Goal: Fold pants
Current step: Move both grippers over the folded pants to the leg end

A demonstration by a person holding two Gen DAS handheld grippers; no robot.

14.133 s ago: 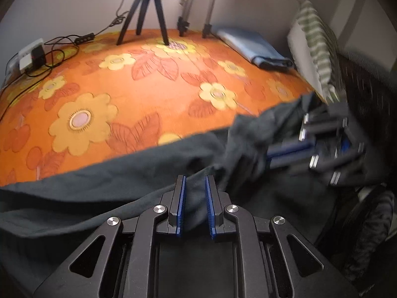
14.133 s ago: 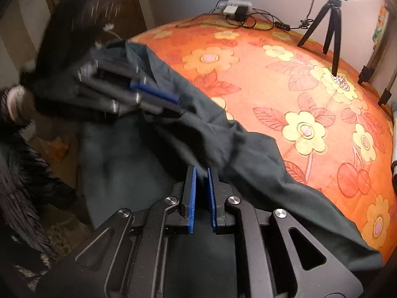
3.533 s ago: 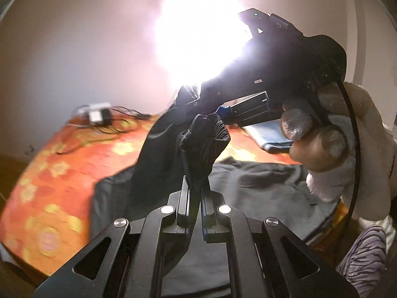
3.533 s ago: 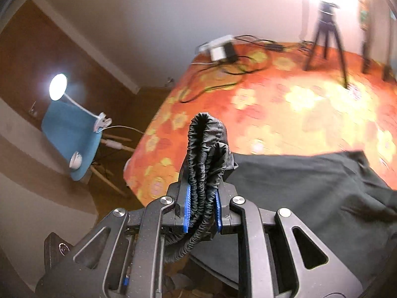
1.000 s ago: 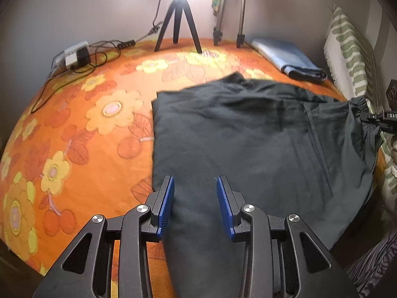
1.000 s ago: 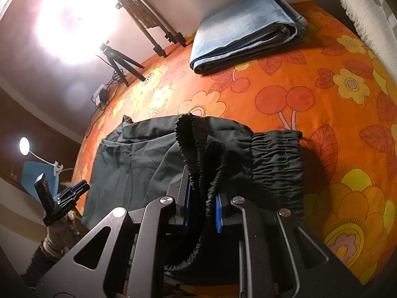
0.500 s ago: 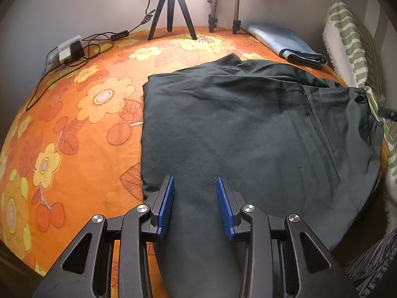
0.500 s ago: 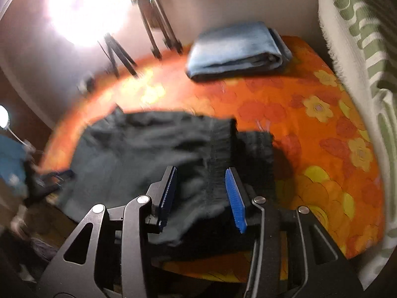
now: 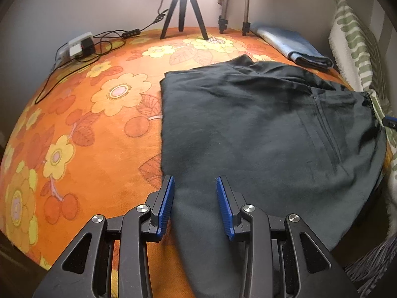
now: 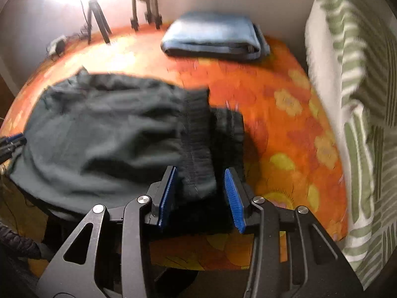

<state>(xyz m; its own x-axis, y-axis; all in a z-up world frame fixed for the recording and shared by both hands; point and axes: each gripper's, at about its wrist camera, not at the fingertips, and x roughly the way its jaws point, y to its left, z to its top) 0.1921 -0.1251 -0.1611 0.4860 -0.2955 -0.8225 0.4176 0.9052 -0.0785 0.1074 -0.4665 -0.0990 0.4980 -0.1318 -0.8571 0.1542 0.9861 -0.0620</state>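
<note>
Both jaws are spread wide, nothing held: left hand-held gripper [image 9: 194, 203] over the leg end, right hand-held gripper [image 10: 199, 196] at the waistband. Pants [image 9: 260, 129] are laid flat on the bed [image 9: 86, 129]; probably a fresh grab is needed next.

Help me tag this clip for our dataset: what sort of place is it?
Probably a bedroom rigged for filming: dark pants lie on a flowered orange bedspread, a striped pillow at one end, tripods beyond.

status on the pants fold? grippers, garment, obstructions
Left gripper open, right gripper open, neither gripping. Dark pants lying spread on bedspread. Folded jeans apart, nothing blocking.
</note>
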